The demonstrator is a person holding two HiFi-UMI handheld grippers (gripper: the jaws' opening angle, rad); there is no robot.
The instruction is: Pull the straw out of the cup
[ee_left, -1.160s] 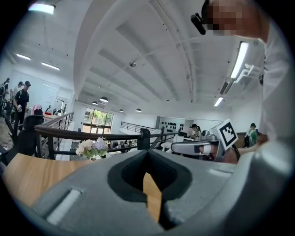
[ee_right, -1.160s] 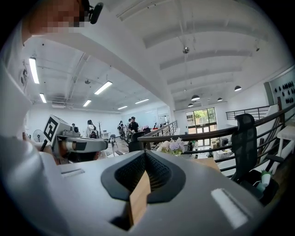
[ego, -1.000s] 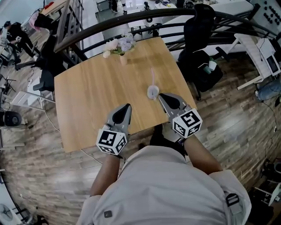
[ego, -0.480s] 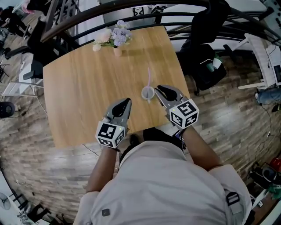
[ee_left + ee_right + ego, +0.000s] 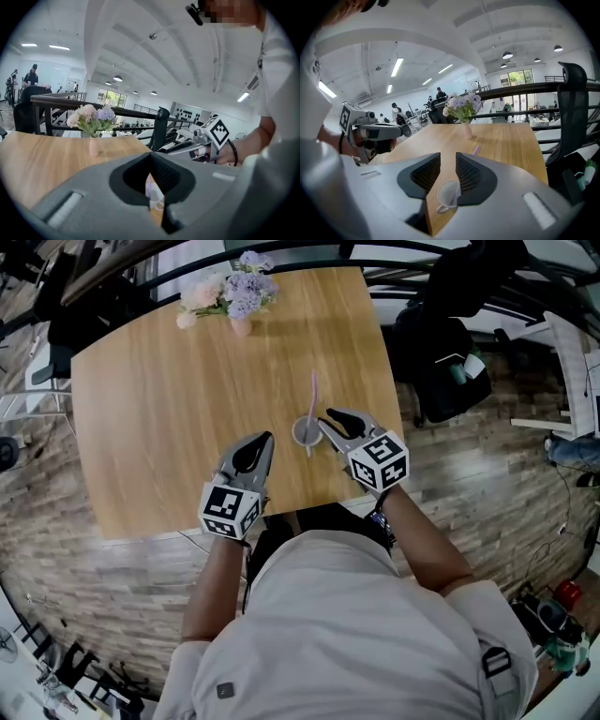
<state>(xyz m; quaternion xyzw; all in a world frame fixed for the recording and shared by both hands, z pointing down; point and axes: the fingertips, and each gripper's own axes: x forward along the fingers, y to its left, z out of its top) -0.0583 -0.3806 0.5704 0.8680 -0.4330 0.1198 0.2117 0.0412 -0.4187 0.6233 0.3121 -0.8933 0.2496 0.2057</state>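
A small clear cup stands on the wooden table near its front edge, with a pink straw leaning out of it toward the far side. My right gripper hovers just right of the cup; its jaws are opening and grip nothing. In the right gripper view the cup shows through the gap below the jaws, the straw's tip above them. My left gripper sits left of the cup, jaws together and empty. The left gripper view shows the cup through a thin slit.
A pink vase of flowers stands at the table's far edge, also visible as the vase and the vase. A black office chair is beside the table's right side. A dark railing runs behind the table.
Both grippers have come forward and down toward the cup. The right gripper's jaws, together before, now stand apart. The cup and straw have not moved on the table.
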